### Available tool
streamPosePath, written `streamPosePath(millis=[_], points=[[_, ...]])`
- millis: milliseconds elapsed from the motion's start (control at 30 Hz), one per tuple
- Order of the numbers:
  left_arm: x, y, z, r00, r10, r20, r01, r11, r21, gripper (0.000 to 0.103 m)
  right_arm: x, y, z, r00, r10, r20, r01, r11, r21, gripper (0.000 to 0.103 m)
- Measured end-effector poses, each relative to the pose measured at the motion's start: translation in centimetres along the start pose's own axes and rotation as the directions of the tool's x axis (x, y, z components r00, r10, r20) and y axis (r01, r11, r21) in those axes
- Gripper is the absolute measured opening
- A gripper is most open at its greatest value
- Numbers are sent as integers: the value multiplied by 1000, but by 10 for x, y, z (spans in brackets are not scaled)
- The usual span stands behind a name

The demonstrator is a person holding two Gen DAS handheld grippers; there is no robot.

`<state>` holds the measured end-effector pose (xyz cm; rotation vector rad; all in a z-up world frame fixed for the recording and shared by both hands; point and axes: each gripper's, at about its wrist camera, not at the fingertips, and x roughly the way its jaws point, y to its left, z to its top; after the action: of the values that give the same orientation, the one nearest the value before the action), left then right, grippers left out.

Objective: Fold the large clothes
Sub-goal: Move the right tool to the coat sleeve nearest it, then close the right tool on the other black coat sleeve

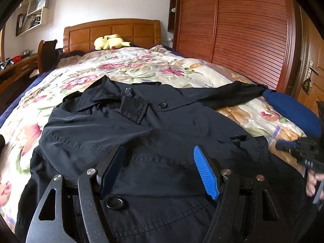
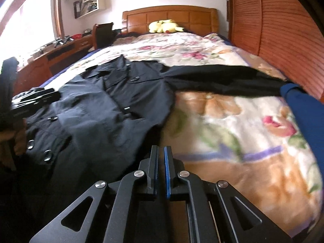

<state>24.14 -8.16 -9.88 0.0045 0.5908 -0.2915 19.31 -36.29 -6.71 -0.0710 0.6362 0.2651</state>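
Note:
A large dark navy coat [image 1: 141, 133] with big buttons lies spread front-up on the floral bedspread [image 1: 125, 64], collar toward the headboard, one sleeve [image 1: 232, 93] stretched out to the right. My left gripper [image 1: 160, 151] is open and empty, hovering over the coat's lower front. My right gripper [image 2: 161, 149] is shut with nothing between its pads, at the coat's [image 2: 113, 105] right edge above the bedspread [image 2: 232, 125]. It also shows in the left wrist view [image 1: 299, 147] at the far right. The left gripper shows in the right wrist view [image 2: 34, 99] at the left.
A blue cloth [image 1: 293, 111] lies at the bed's right edge by the sleeve end. A yellow plush toy [image 1: 110, 41] sits at the wooden headboard. A slatted wooden wardrobe [image 1: 232, 26] stands right of the bed; a desk and chair [image 2: 66, 46] stand left.

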Motion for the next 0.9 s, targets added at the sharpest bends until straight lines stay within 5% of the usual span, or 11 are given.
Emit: streamPosePath(millis=[133,200,267,900], points=[[-5,-5,-1,1000,4,18,-5,999,32,72,5,-20,18,999,-47,0,47,999,1,19],[-7,-6,-2,1000,1,20,-2,999,39,72,10,-29,29,997,-73,4,73,997,-7,45],[-10,-7,-3,1000,-3,23,2,999,42,72,19,-38,42,996,-87,6,87,996,-4,53],[-13,7,-7,999,15,28,-15,1000,6,72,145,-128,126,963,-245,-114,262,950,167,65]])
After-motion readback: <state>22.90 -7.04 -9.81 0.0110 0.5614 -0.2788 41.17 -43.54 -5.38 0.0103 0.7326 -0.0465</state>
